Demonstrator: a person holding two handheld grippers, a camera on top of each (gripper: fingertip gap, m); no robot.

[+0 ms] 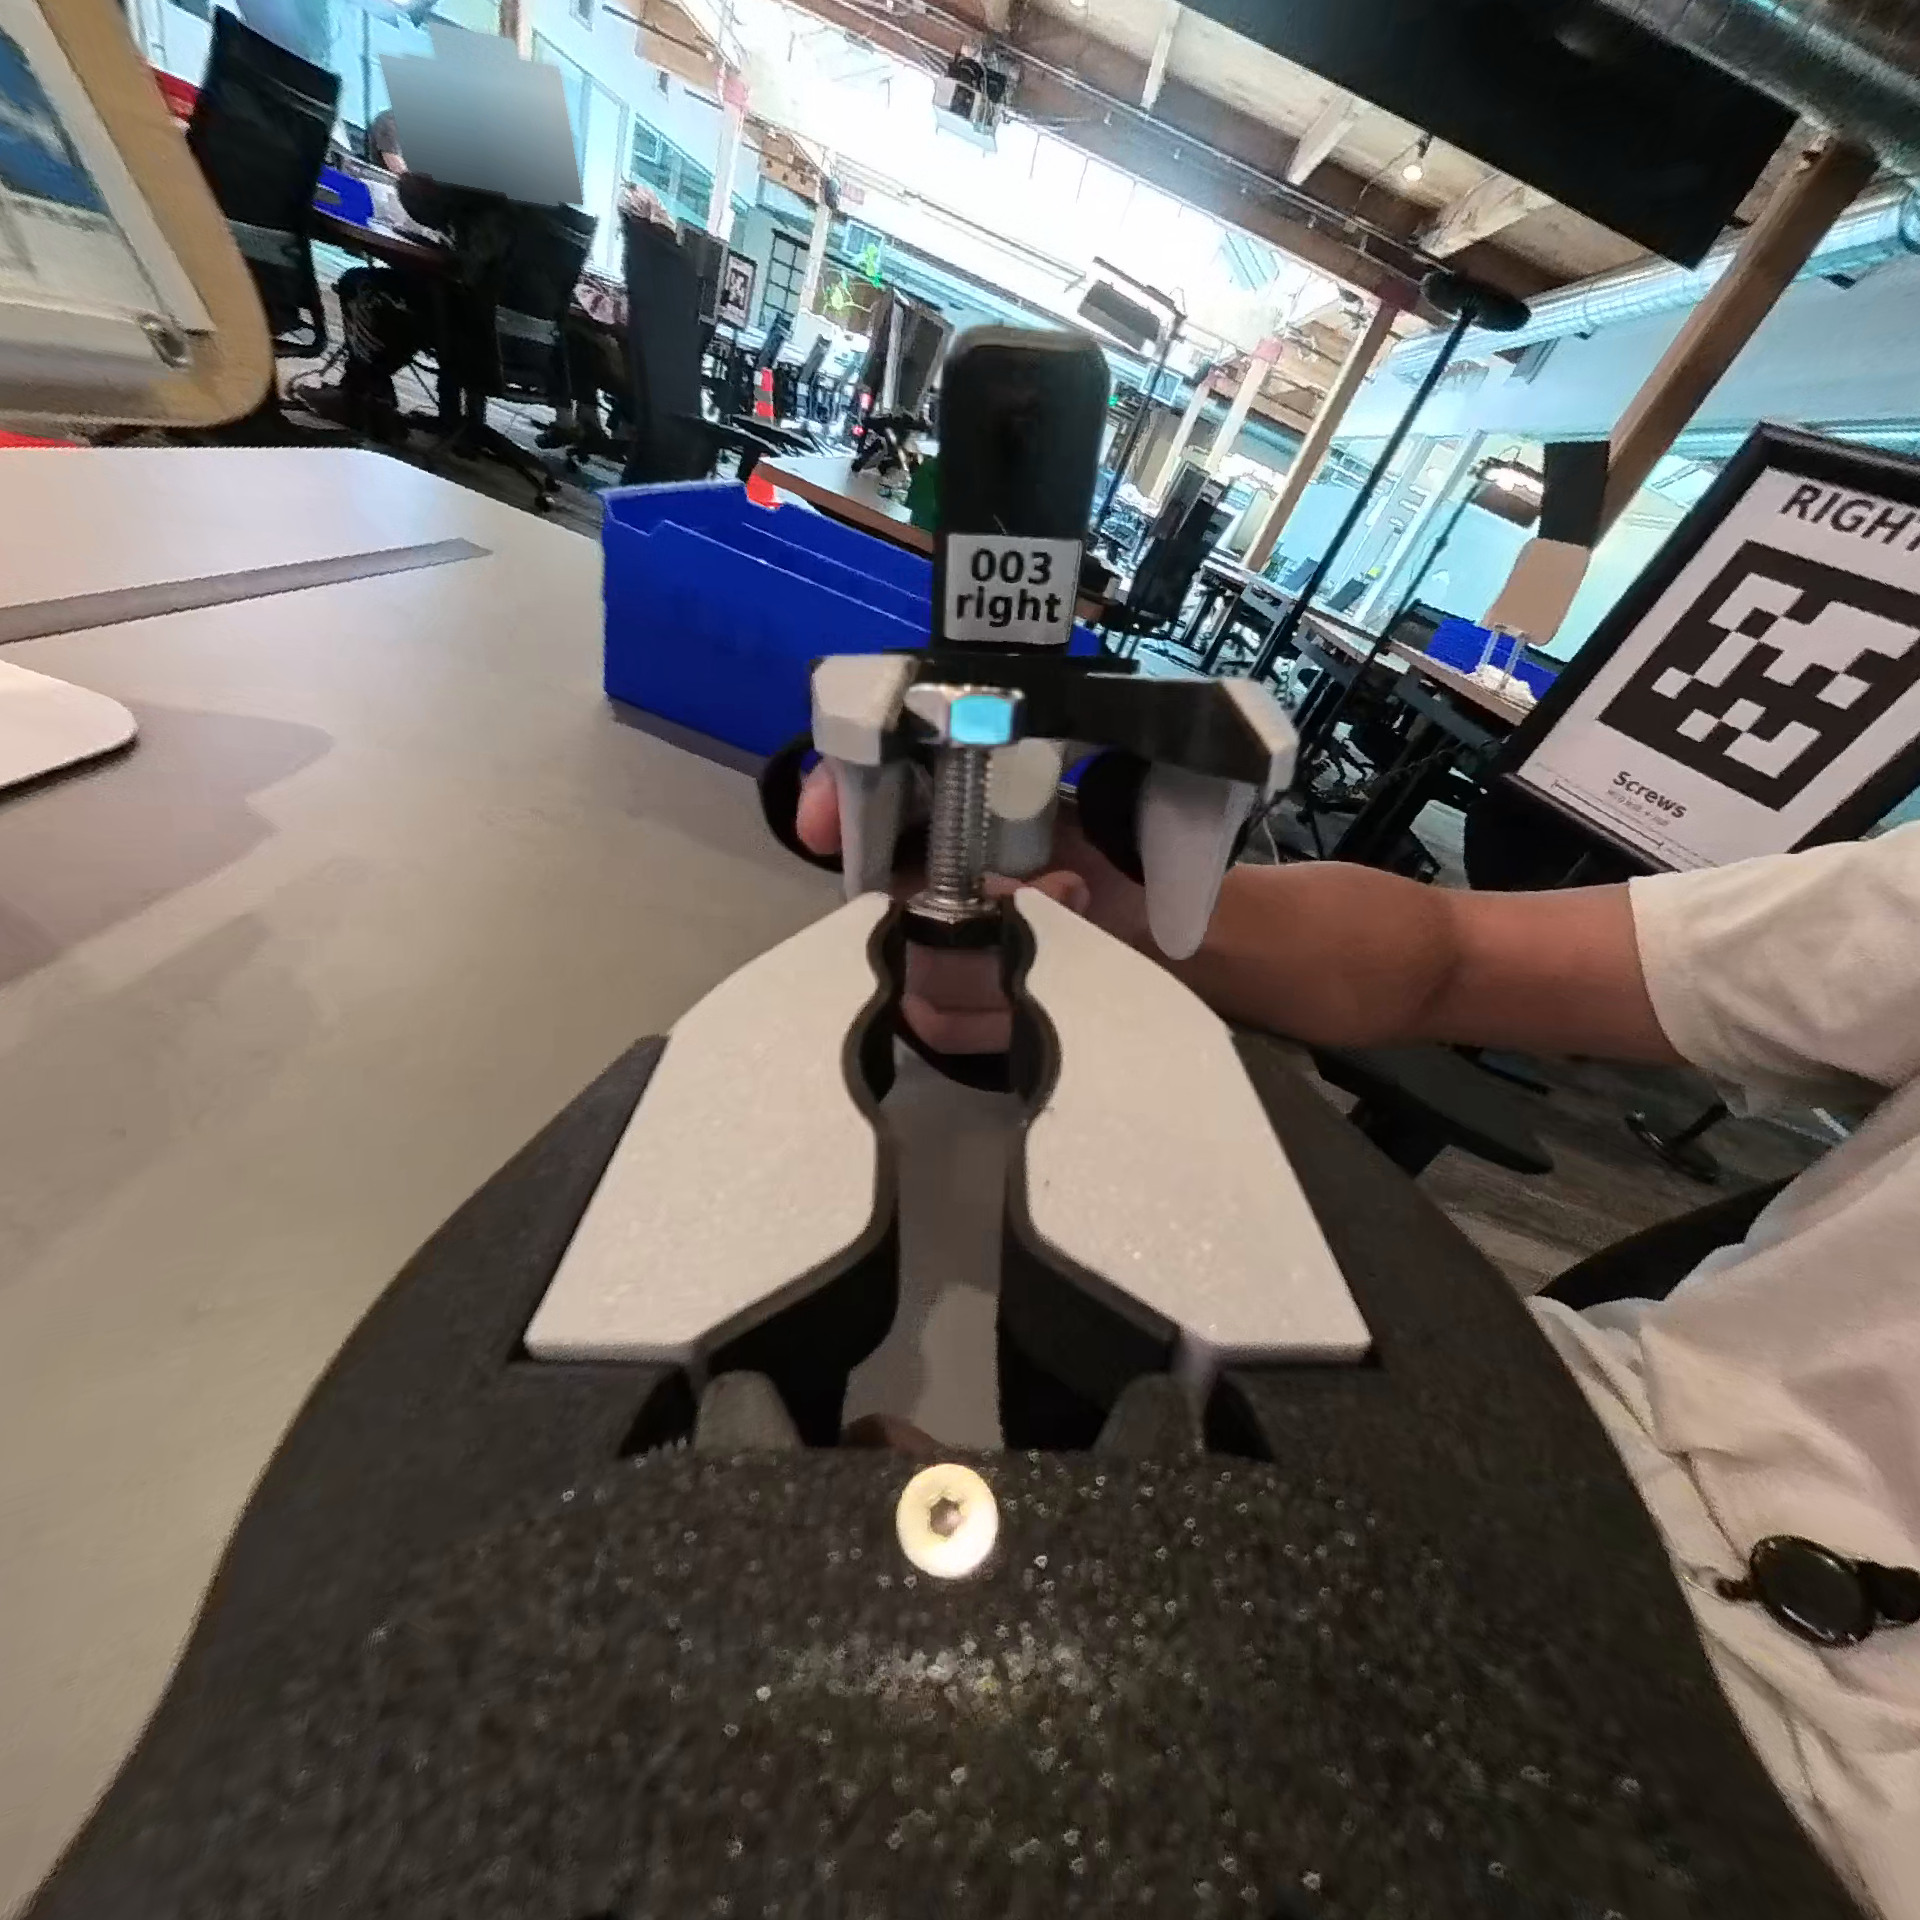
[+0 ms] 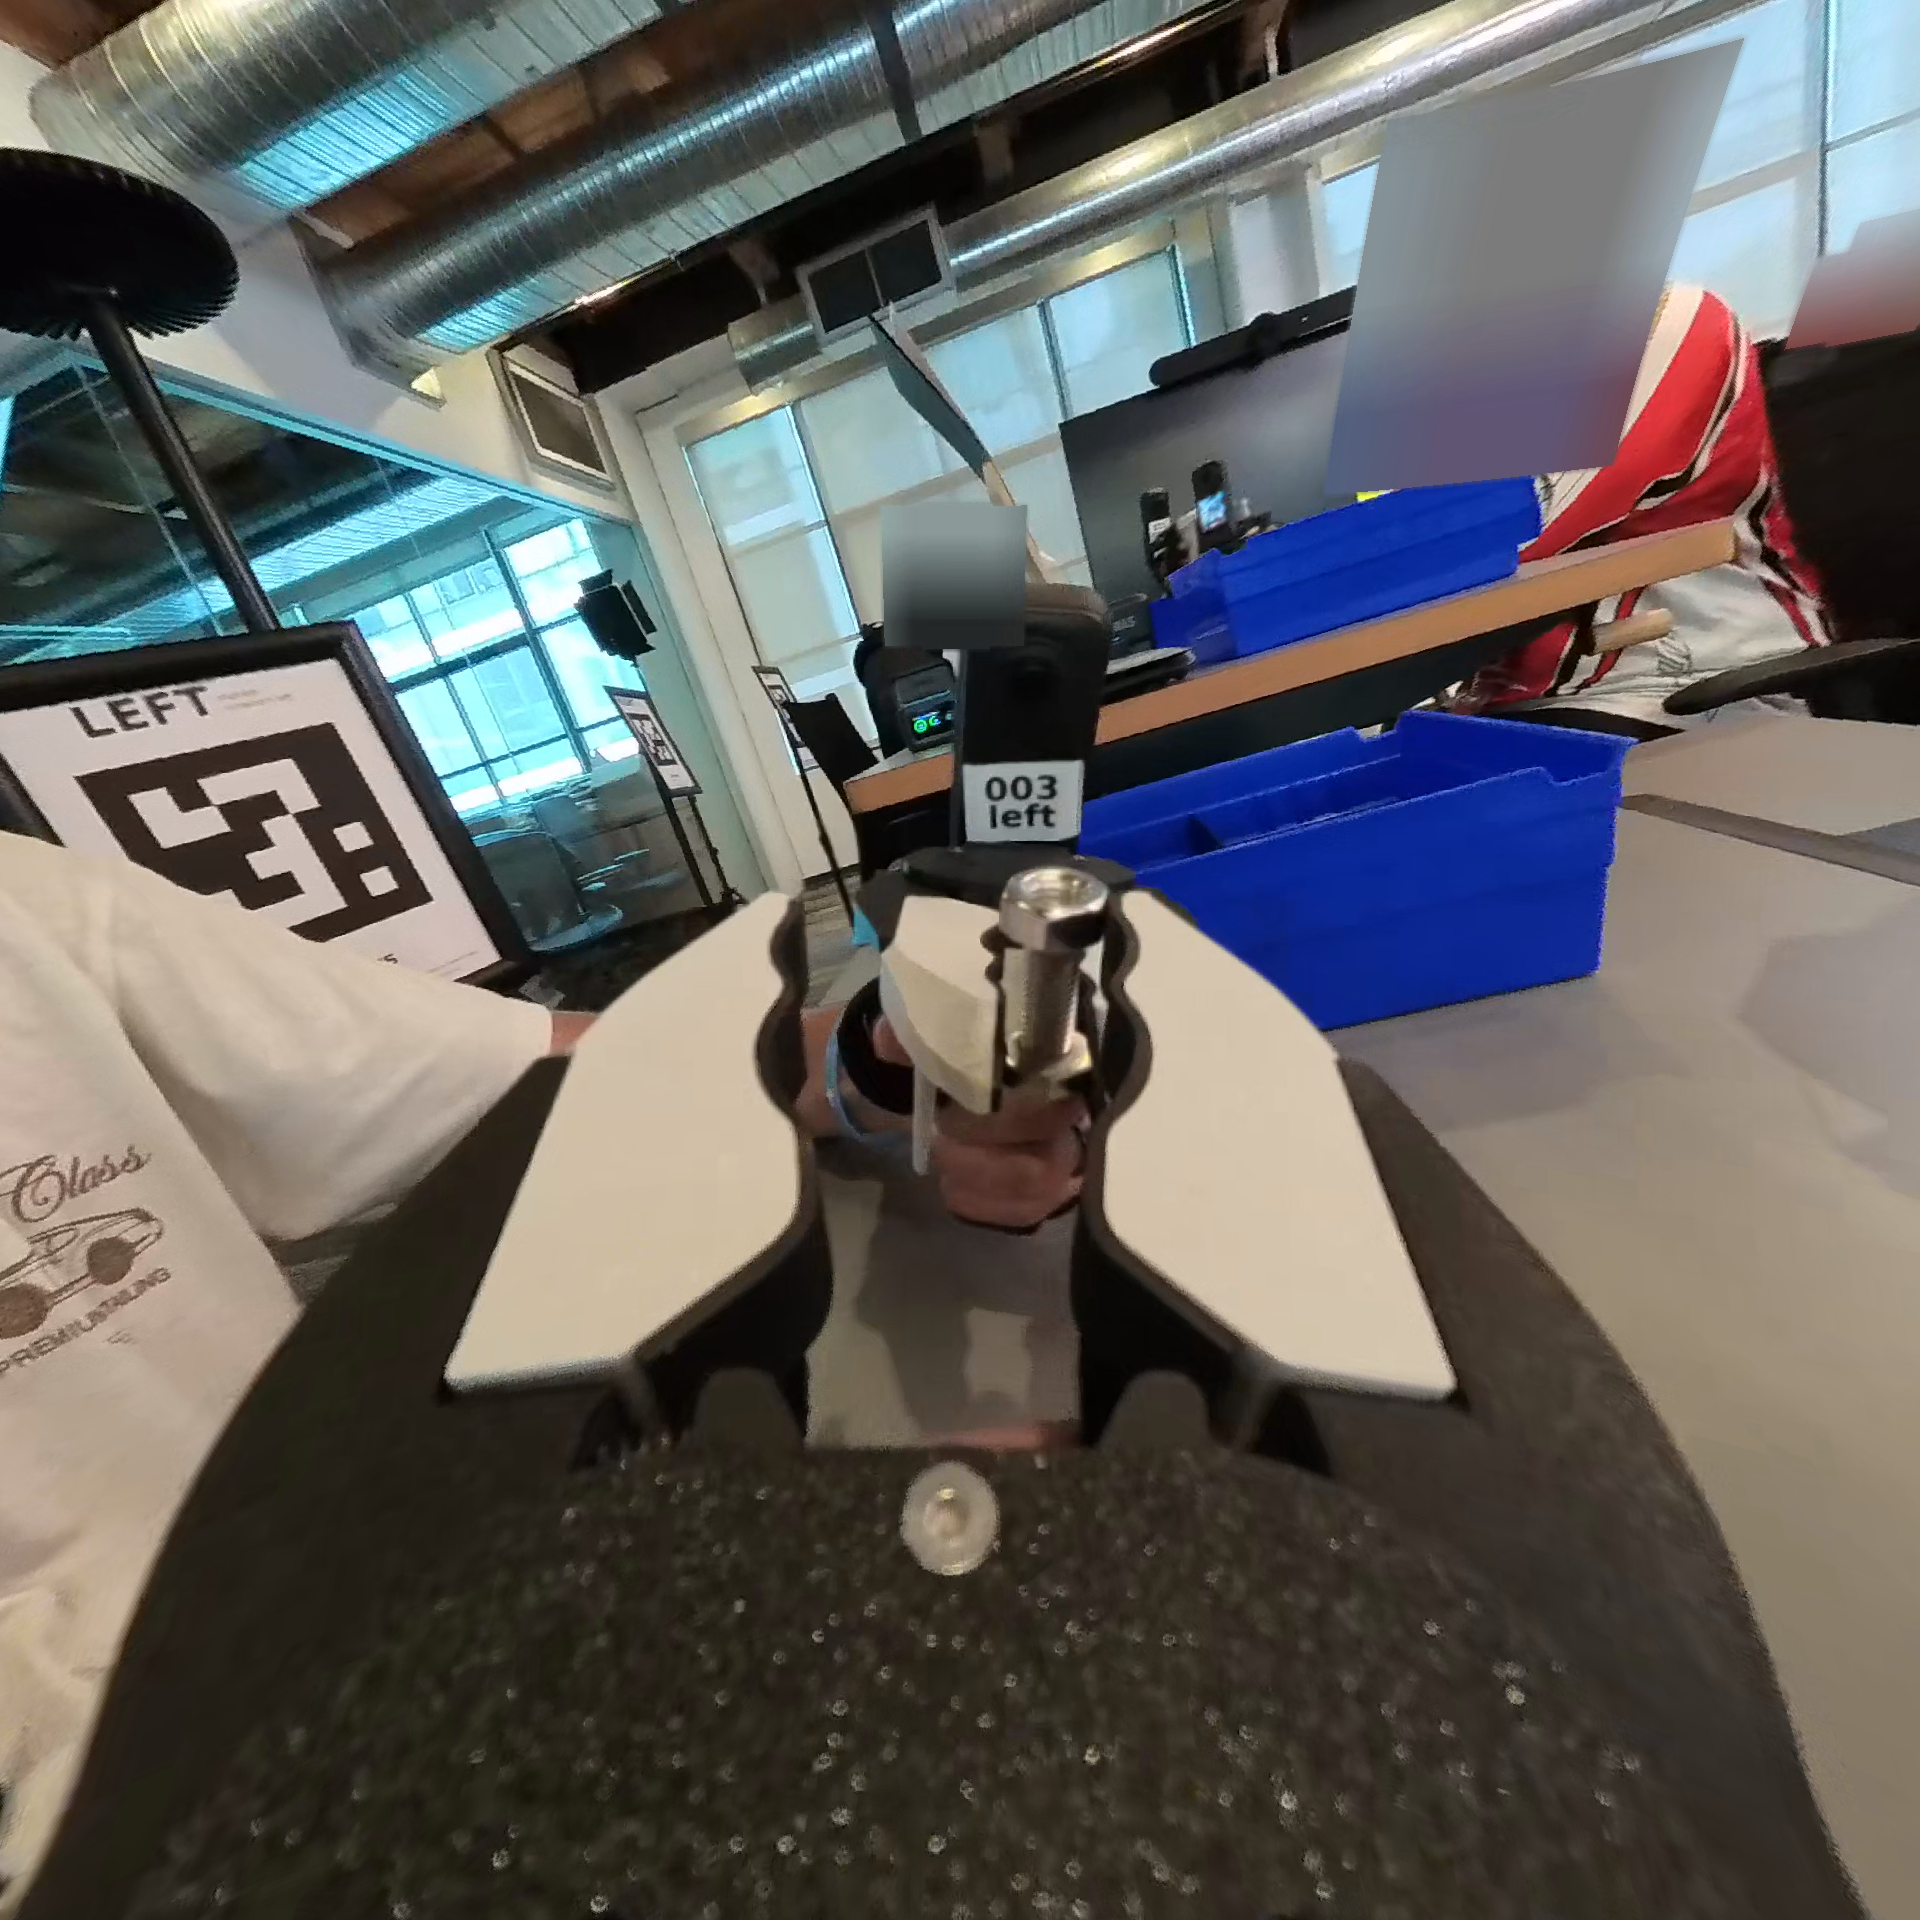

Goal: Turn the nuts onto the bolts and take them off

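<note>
The bolt (image 1: 958, 821) is shiny and silver. It stands straight up in the air in front of the blue bin (image 2: 1403, 883), with its head on top and a nut (image 2: 1044, 1070) at its low end. The left claw (image 1: 948, 920) is squeezed tight on that low end. The right claw (image 2: 956, 925) faces it, in front of the bin too. It is wide open and holds nothing, with one finger on each side of the bolt.

Wrist cameras face each other close, low over table (image 1: 312, 831); both share bolt (image 1: 961, 821) (blue bin (image 2: 1382, 862) too).
</note>
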